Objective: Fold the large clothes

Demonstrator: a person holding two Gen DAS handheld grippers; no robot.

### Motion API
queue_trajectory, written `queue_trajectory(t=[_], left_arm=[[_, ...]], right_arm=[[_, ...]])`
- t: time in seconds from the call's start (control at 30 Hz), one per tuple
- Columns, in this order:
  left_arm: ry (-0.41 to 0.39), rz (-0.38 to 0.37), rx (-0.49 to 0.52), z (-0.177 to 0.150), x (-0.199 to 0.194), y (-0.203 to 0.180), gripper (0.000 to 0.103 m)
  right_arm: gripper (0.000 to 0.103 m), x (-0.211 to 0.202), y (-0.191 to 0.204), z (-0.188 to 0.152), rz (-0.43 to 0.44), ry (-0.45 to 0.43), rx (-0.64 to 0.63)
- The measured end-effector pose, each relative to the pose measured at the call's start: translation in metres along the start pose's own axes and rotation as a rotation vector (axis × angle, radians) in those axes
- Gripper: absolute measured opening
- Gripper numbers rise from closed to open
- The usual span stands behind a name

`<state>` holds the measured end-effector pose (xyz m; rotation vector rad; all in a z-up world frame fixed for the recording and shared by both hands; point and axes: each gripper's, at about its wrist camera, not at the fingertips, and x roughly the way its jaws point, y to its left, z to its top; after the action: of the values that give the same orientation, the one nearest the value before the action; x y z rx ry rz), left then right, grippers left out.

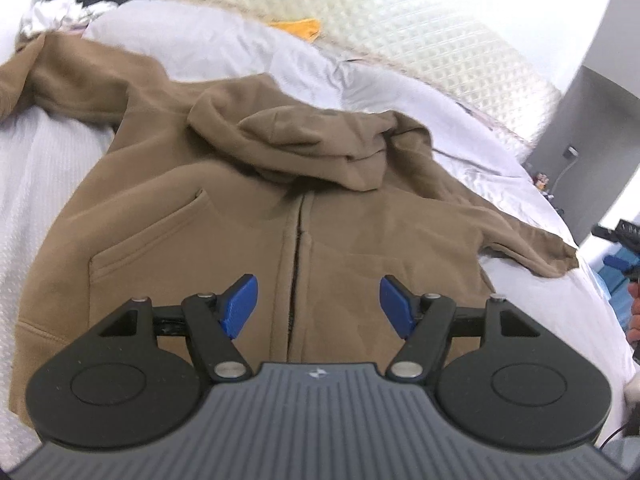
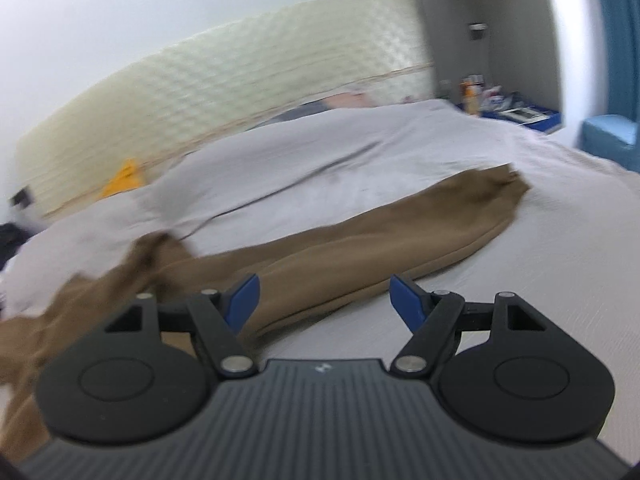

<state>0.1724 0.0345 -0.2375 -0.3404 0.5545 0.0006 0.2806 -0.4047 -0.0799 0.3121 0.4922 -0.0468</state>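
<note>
Both the left tool and right tool hang spread and empty over the hoodie, laid flat on the bed ahead for folding, 1 sleeve stretched out beyond the right tool.

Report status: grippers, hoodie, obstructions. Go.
Left gripper open, empty, above zipper. Right gripper open, empty, over sleeve. Brown hoodie flat on bed, hood bunched, sleeves spread, unfolded. Nothing on it.

I can read no text, number or brand in either view; only a small pale emblem on each gripper housing, too small to identify.
</note>
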Motion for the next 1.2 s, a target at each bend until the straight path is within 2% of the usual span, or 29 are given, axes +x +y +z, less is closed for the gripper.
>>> queue_trajectory(t=[0.13, 0.33, 0.57, 0.7, 0.9, 1.1, 1.2], left_arm=[[-0.028, -0.003, 0.021, -0.006, -0.016, -0.003, 0.073], [-0.048, 0.005, 0.024, -0.006, -0.024, -0.004, 0.073], [-0.034, 0.034, 0.019, -0.004, -0.013, -0.001, 0.073], [-0.017, 0.056, 0.007, 0.002, 0.002, 0.006, 0.073], [-0.010, 0.104, 0.000, 0.023, 0.039, 0.015, 0.073], [-0.014, 0.202, 0.122, 0.045, 0.078, 0.016, 0.073], [-0.013, 0.224, 0.128, 0.058, 0.098, 0.022, 0.073]], right_arm=[[0.074, -0.026, 0.046, -0.019, 0.096, 0.022, -0.021], [0.074, -0.043, 0.112, -0.057, 0.231, 0.091, -0.012], [0.074, -0.016, 0.158, -0.103, 0.326, 0.186, 0.130], [0.074, 0.005, 0.168, -0.119, 0.342, 0.238, 0.175], [0.075, 0.043, 0.166, -0.123, 0.386, 0.291, 0.244], [0.075, 0.078, 0.167, -0.125, 0.434, 0.302, 0.277], [0.075, 0.096, 0.172, -0.123, 0.464, 0.316, 0.285]])
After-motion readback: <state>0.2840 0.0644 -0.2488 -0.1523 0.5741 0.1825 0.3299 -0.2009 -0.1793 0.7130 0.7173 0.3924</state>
